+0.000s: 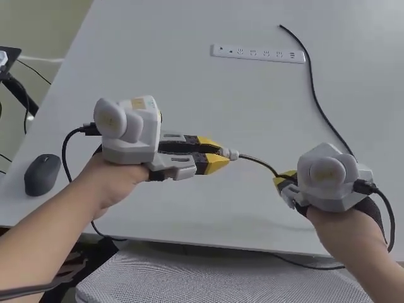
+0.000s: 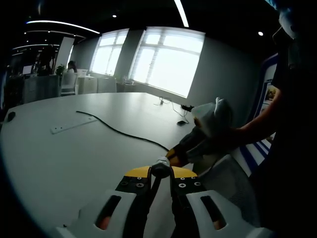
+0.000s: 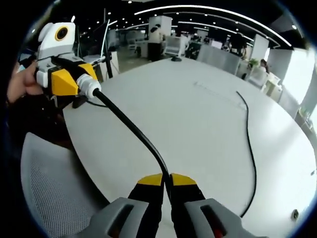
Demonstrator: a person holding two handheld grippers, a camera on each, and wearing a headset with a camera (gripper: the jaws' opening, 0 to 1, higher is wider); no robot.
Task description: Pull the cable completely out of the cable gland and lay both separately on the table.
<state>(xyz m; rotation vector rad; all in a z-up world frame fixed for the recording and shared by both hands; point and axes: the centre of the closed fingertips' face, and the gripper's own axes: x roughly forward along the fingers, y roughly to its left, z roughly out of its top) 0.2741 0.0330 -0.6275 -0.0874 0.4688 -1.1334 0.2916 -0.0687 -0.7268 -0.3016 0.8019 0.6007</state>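
A small white cable gland (image 1: 231, 153) is pinched between the yellow tips of my left gripper (image 1: 218, 158), held above the table's near edge. A black cable (image 1: 259, 162) comes out of the gland and runs right to my right gripper (image 1: 282, 182), which is shut on it. In the left gripper view the jaws of the left gripper (image 2: 161, 173) are closed on the gland (image 2: 161, 167). In the right gripper view the right gripper (image 3: 166, 179) clamps the cable (image 3: 130, 127), which rises to the gland (image 3: 90, 87) in the left gripper (image 3: 74, 79).
A white power strip (image 1: 257, 53) lies far back on the grey table (image 1: 189, 95). A long black cord (image 1: 315, 95) snakes down the right side. A grey mouse (image 1: 42, 173) sits at the left edge. A mesh chair (image 1: 208, 278) stands below the near edge.
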